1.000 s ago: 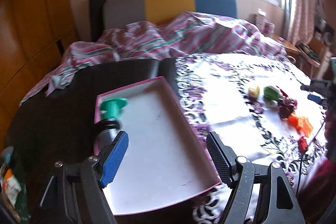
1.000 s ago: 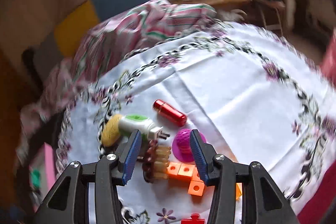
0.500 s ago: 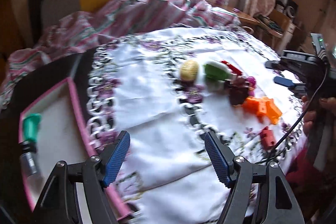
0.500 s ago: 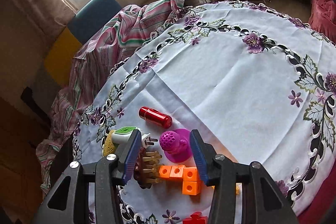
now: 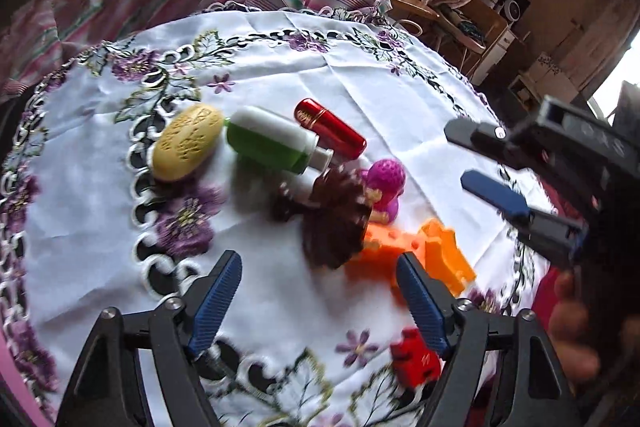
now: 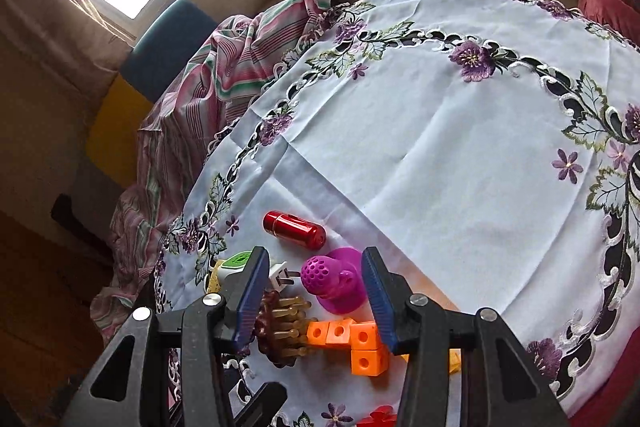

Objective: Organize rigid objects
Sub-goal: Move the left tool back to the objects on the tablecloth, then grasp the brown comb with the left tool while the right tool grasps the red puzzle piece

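From the left wrist, we see our left tool (image 5: 318,291) spread wide and empty above the table (image 5: 400,99), its cloth white with purple flowers. The things to sort lie bunched just ahead: a yellow oval (image 5: 188,147), a green-and-white plug (image 5: 276,143) touching it, a red tube (image 5: 330,129) behind the plug, a brown comb (image 5: 336,219) blurred by motion, a magenta toy (image 5: 384,183) and orange blocks (image 5: 412,255). A red piece (image 5: 416,357) sits nearest, by the right finger. The comb falls roughly between the open fingers, so we judge it the likeliest pick. Across the pile, our right tool (image 5: 476,159) hangs open too, holding nothing.

From the right wrist, the right tool (image 6: 314,297) is parted wide and empty over the same cluster. The magenta toy (image 6: 334,281) stands between its fingers, untouched; the comb (image 6: 282,327) lies on its side by the left finger, the orange blocks (image 6: 352,341) below, the red tube (image 6: 294,229) beyond. The plug (image 6: 240,261) is partly hidden behind the finger. We judge both tools are poised here because everything loose sits in this one heap.
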